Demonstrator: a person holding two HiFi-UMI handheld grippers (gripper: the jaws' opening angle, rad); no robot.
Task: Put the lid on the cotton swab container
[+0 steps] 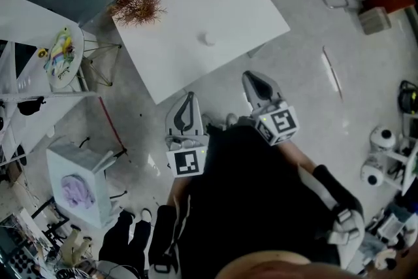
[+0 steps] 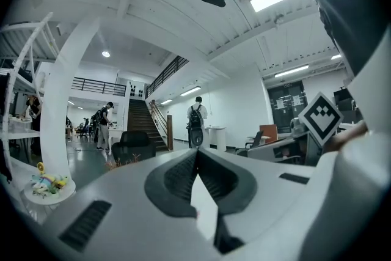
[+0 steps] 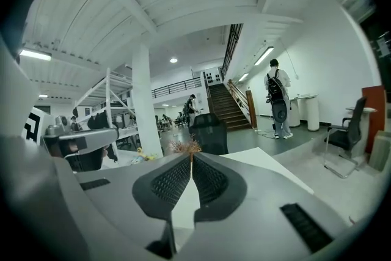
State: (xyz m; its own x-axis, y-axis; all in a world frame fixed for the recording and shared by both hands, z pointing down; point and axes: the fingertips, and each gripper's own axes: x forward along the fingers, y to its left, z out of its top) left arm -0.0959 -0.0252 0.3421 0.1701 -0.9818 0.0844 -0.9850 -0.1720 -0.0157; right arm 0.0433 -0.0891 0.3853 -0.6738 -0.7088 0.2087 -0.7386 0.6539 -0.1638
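The left gripper (image 1: pixel 189 100) and right gripper (image 1: pixel 253 80) are held short of the white bench (image 1: pixel 235 0) — jaws closed together, nothing gripped — with a small white container (image 1: pixel 208 39) at twelve o'clock.

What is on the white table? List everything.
A small white round object sits near the middle of the white table; a spiky brown dried plant sits at one corner. The object's details are too small to tell.

The left gripper (image 1: pixel 189 98) and right gripper (image 1: pixel 256 83) hung side by side, tips toward twelve o'clock. Both had jaws closed, empty.
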